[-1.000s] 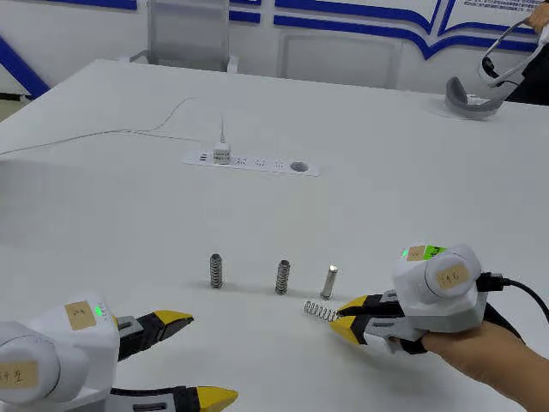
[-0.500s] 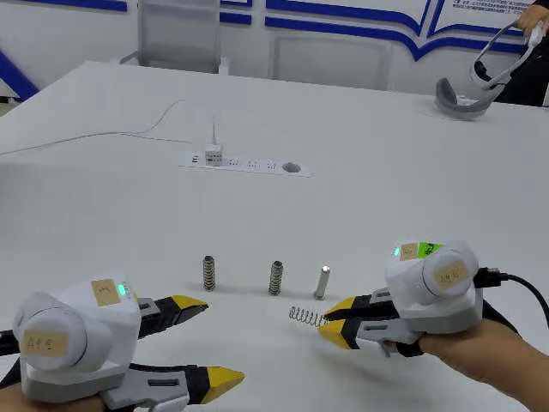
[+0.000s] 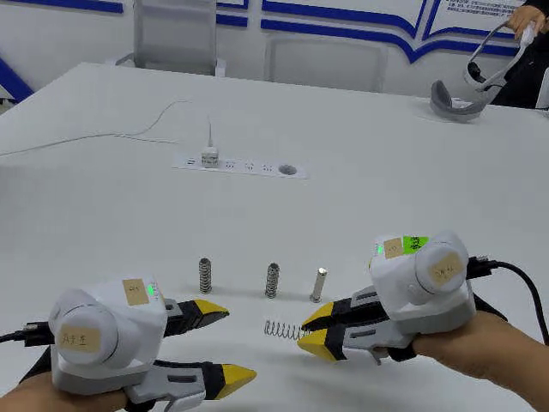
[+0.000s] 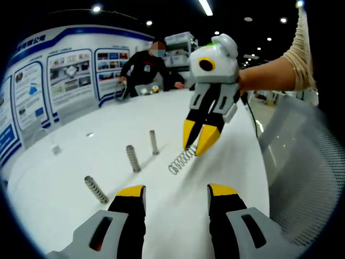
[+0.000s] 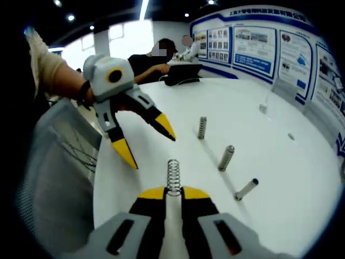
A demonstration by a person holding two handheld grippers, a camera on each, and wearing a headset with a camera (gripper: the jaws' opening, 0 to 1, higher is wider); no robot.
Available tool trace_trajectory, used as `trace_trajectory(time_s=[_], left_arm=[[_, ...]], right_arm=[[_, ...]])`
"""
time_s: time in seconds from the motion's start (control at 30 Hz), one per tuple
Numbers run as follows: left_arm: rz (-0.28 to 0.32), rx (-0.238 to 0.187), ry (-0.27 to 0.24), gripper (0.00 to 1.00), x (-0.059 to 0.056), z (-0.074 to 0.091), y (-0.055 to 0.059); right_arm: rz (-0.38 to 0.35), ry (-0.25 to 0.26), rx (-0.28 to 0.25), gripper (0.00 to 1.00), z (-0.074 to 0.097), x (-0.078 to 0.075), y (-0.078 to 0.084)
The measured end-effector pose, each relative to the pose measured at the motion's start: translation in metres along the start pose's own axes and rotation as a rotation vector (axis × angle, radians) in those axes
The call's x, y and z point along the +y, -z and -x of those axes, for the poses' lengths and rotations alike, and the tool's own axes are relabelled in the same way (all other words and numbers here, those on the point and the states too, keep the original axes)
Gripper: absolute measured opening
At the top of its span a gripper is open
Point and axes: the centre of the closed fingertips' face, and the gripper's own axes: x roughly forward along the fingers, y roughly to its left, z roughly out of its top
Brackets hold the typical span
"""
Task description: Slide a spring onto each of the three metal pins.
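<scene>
Three upright metal pins stand in a row on the white table. The left pin (image 3: 205,275) and the middle pin (image 3: 272,281) each wear a spring; the right pin (image 3: 318,284) is bare. My right gripper (image 3: 307,330) is shut on one end of a loose spring (image 3: 281,330), which sticks out to the left just in front of the bare pin. The same spring (image 5: 172,176) shows between the yellow tips in the right gripper view. My left gripper (image 3: 230,342) is open and empty, at the lower left, its tips (image 4: 178,191) pointing toward the spring (image 4: 181,159).
A white power strip (image 3: 238,165) with a plugged cable lies farther back on the table. A headset (image 3: 459,94) rests at the far right corner near a person's hand. A chair (image 3: 174,34) stands behind the table's far edge.
My right gripper has carried the spring leftward, past the front of the bare pin. The left gripper has come up and forward toward the pins. The camera has shifted slightly.
</scene>
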Motion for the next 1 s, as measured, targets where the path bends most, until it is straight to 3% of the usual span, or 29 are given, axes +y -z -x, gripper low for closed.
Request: trace_trajectory(time_s=[0.53, 1.0], left_arm=[[-0.101, 0.015, 0.053, 0.3, -0.021, -0.007, -0.002], [-0.17, 0.025, 0.067, 0.13, -0.029, -0.01, -0.002]], right_arm=[[0.058, -0.117, 0.063, 0.12, -0.005, 0.028, -0.003], [0.069, -0.142, 0.071, 0.12, -0.001, 0.036, -0.01]])
